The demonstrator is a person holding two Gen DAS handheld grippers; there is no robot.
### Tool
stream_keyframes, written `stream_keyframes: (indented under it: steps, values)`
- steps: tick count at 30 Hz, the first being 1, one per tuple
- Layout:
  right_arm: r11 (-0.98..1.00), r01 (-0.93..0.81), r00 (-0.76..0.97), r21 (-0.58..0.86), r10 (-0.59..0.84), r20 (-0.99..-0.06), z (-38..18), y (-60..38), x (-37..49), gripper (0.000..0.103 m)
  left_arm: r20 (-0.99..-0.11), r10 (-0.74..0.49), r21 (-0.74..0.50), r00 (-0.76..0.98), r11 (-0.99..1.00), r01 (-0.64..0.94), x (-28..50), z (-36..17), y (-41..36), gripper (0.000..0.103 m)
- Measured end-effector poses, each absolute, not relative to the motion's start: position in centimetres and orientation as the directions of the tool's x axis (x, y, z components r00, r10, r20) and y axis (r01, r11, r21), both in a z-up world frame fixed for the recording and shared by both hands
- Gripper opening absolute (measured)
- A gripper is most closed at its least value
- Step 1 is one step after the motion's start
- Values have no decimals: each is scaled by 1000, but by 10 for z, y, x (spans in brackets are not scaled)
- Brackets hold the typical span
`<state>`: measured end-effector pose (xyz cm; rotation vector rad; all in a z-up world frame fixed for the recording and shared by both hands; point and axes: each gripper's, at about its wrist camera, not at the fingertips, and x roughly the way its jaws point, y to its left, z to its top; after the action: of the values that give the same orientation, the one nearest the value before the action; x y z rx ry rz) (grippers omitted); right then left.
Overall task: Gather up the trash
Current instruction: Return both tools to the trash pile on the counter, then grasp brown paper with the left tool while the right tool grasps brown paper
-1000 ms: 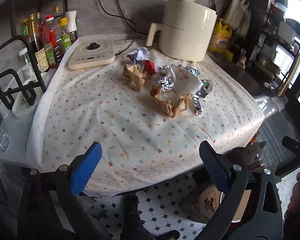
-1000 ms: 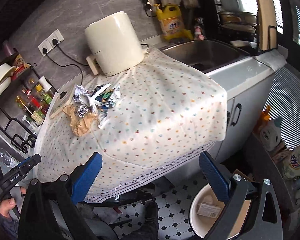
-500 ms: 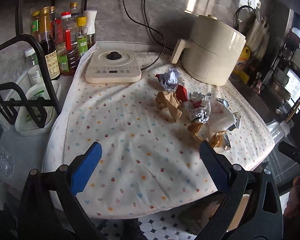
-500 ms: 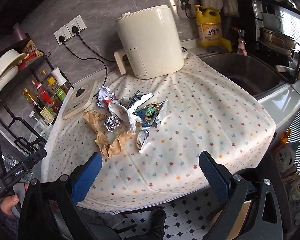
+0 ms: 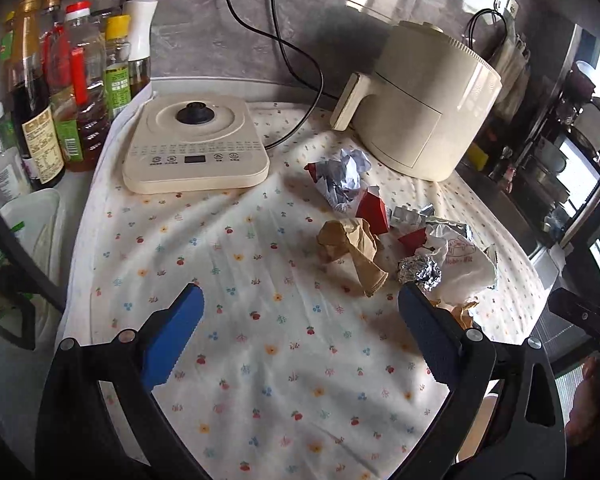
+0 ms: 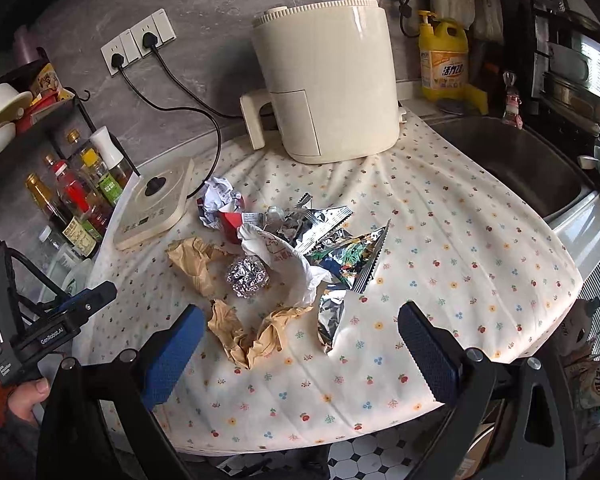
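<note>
Both claws wide open, nothing held: left claw [image 5: 298, 326] hovers over bare cloth short of the pile, right claw [image 6: 298, 344] over the near edge of it.

Trash sits mid-table in one heap, left to right in the right wrist view: brown paper [image 6: 198, 260], foil ball [image 6: 247, 277], white wrapper [image 6: 282, 260], foil snack bags [image 6: 342, 254]. Crumpled white paper [image 6: 216, 200] and a red carton [image 6: 232, 222] lie at the back, near the induction cooker [image 6: 154, 210].

Risks, my read:
- Pieces overlap and touch, so a pinch on one likely drags its neighbours; light foil could skid off the table edge.
- Tablecloth [image 6: 440, 248] is loose and wrinkled. A low pinch may catch fabric and pull the whole heap.
- Black cord [image 5: 300, 80] runs behind the cooker; reaching for the back pieces could snag it.
- Bottles [image 5: 56, 92] stand close to the left claw's side; a wide swing could tip them.

Text: "GenRobot.AI" on the left claw body as seen from the right wrist. Yellow detergent bottle [image 6: 444, 60] and white wrapper carry print, not legible.
</note>
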<state>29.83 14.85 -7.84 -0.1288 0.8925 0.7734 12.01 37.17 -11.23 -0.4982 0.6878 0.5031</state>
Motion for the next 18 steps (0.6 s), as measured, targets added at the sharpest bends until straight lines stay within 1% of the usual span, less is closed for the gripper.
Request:
stream_keyframes:
  steps: [5,10,14,15,16,17,18]
  values:
    - [758,-624,394,189,514,-762,-83,151,295,95,-695,182,-298,696,808,-509,143,-126,383,96]
    - [789,-589,398,174,471,-787,-87,147,298,89,-680,104,-348,726,825,-444,170,-135,391,96]
    - [802,-575,403,159,448,-798,-86,146,298,88,-689,75,-363,721,826,-432,193,-145,392,96]
    - [804,-573,399,159,444,-802,-87,147,299,86,-694,68,-366,716,823,-433,199,-148,392,91]
    - [803,-574,393,160,442,-806,-88,148,299,84,-699,58,-372,713,822,-432,202,-151,392,84]
    - [800,-578,387,159,440,-810,-89,150,298,84,-706,45,-377,707,821,-429,206,-155,392,79]
    - [798,-583,383,155,438,-813,-90,152,297,83,-714,36,-379,699,820,-429,208,-158,391,68]
